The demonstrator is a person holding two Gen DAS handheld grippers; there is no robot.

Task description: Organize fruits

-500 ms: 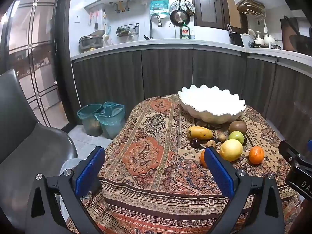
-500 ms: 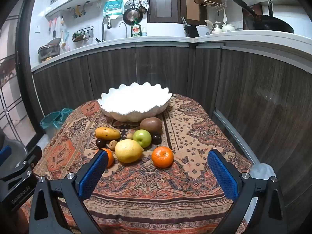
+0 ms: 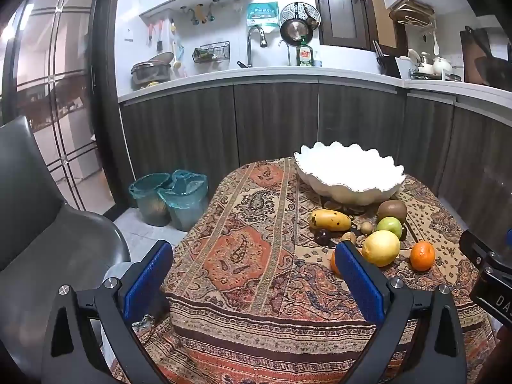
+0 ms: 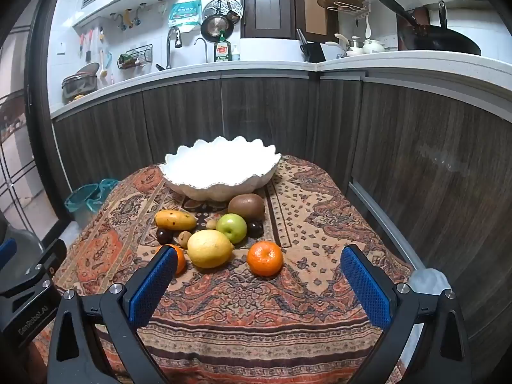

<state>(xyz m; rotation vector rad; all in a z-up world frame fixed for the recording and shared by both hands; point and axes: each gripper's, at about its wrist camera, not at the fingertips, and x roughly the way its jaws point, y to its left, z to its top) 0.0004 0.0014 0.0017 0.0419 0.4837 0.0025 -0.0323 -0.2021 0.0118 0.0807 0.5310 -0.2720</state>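
i'm holding the left gripper (image 3: 252, 275) with its blue pads spread wide apart, nothing between them, hanging over the near edge of the patterned tablecloth (image 3: 243, 256). the right gripper (image 4: 259, 283) is likewise gaping at full width and gripping nothing, tilting down toward the fruit. in the right wrist view the white scalloped bowl (image 4: 220, 168) is sitting at twelve o'clock, at the far end of the table, and i'm seeing no fruit in it. the fruit is lying just in front of it on the cloth: a kiwi (image 4: 246, 205) closest to the bowl, a green apple (image 4: 231, 228) just below that, a speckled mango (image 4: 175, 220) out at ten o'clock of the apple, a lemon (image 4: 210, 248) touching the apple at its seven o'clock, a mandarin (image 4: 265, 258) at the lemon's three o'clock, standing apart. a second orange fruit (image 4: 180, 257) is peeking out behind my left pad, and small dark and tan fruits are sitting among the larger ones. two teal-lined bins (image 3: 169, 195) are standing on the floor at nine o'clock of the table.
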